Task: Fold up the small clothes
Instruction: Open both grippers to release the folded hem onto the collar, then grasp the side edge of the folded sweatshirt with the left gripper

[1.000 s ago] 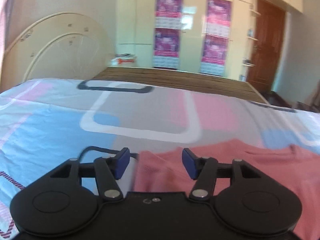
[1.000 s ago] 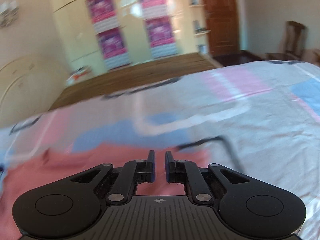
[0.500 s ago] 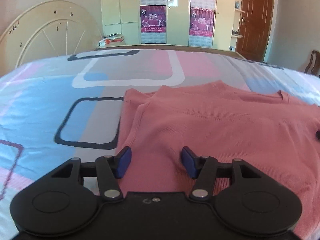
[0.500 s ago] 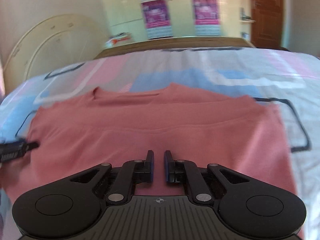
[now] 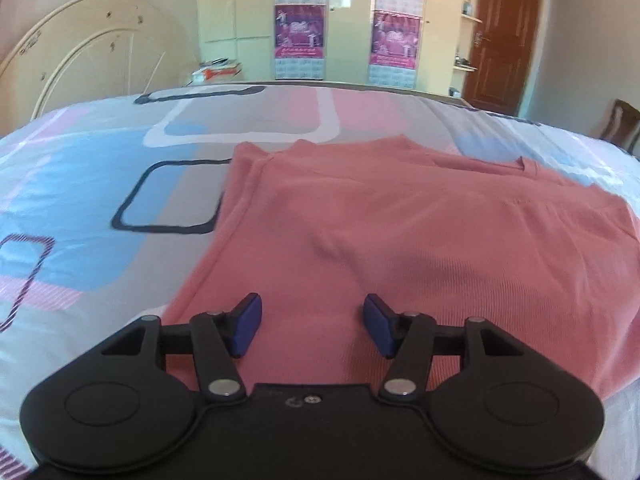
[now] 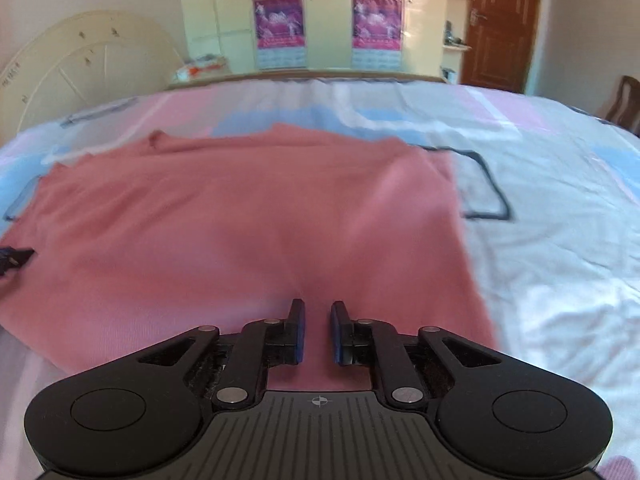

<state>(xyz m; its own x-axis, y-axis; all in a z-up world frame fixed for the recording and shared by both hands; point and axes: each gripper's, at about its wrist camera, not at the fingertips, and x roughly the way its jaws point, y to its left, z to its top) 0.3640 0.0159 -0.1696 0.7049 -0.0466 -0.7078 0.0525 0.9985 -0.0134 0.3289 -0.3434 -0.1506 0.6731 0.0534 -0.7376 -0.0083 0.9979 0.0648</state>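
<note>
**Pink top spread flat on the patterned bed**

Pink knit fabric filled most of what I saw: the small top (image 5: pixel 400 240) lay flat on the bedsheet (image 5: pixel 80 208), its neckline toward the far side, and one side looked folded in along the left edge. The sheet, printed with blue, pink and grey blocks and dark outlined rectangles, was bare around the garment, so nothing blocked my reach.

My left gripper (image 5: pixel 312 326) hung over the near left part of the top, its blue pads set about half apart with only cloth showing below them, nothing pinched. My right gripper (image 6: pixel 318 330) sat over the near hem on the right, its jaws drawn to a narrow slit, and I saw no fabric caught between them.

Beyond the bed stood a cream headboard (image 5: pixel 92 48), cupboards with purple posters (image 5: pixel 300 32), a brown door (image 5: pixel 504 36) and a wooden chair (image 5: pixel 620 124). I saw no containers on the bed.
</note>
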